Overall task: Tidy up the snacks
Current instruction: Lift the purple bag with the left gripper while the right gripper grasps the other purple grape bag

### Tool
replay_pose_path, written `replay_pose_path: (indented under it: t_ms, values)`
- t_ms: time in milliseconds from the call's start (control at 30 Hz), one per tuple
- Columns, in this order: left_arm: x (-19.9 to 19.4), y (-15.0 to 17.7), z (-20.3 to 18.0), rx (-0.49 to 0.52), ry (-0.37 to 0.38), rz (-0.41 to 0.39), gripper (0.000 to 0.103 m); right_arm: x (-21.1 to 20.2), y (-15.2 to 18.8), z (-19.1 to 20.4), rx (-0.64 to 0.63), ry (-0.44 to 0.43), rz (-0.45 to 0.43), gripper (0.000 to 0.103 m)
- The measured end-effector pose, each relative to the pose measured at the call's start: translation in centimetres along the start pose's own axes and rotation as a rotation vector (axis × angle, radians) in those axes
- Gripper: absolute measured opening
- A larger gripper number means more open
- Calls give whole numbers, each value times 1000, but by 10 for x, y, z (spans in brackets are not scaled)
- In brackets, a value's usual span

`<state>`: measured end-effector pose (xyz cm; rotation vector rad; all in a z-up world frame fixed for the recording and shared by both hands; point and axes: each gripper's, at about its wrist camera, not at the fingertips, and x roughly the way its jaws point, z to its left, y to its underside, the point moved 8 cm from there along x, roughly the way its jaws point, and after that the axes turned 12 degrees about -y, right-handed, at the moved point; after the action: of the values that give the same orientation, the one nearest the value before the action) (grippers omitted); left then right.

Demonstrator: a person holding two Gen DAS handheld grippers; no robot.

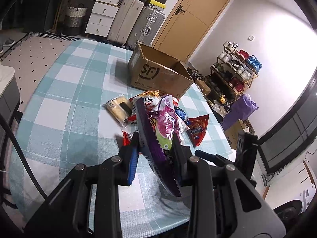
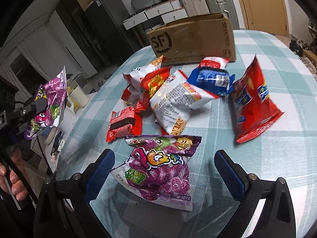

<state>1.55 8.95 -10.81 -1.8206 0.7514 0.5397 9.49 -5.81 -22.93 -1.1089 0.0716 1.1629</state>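
My left gripper (image 1: 156, 138) is shut on a purple candy bag (image 1: 158, 136) and holds it above the checked table (image 1: 65, 107); the same bag and gripper show at the left of the right wrist view (image 2: 50, 101). My right gripper (image 2: 164, 162) is open, its blue pads either side of a second purple candy bag (image 2: 158, 168) lying on the table. Behind it lies a pile of snacks: a red bag (image 2: 253, 103), a blue-and-white pack (image 2: 214, 79), a white bag (image 2: 174, 101) and a small red pack (image 2: 123, 123). An open cardboard box (image 2: 194, 39) stands at the far side.
Suitcases (image 1: 136, 21) and white drawers (image 1: 101, 13) stand by the far wall near a wooden door (image 1: 194, 17). A shoe rack (image 1: 233, 73) and a purple bag (image 1: 239, 109) stand right of the table. A side table with jars (image 2: 77, 95) is off the left edge.
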Motion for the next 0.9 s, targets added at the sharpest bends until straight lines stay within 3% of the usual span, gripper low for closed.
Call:
replay_pose_path:
  t_ms: [300,367,567,667,733,900]
  values:
    - [0,1,-3,5,1,6,27,16,3,7,-4,-22,28,102]
    - [0,1,-4,4,-2,3,27,20,4,9,-3,-37,38,97]
    - [0,2,0,-3,-7,6,27,29,8,13,-21,-26,50,59]
    - [1,3,2,-6,-10,9,27,28,11,15,-10,-53,47,53]
    - [1,4,2,-6,-8,12,27,27,11,14,-2,-67,38,42]
    - [3,4,0,3,-14,14,27,20,10,17,-18,-63,21,39]
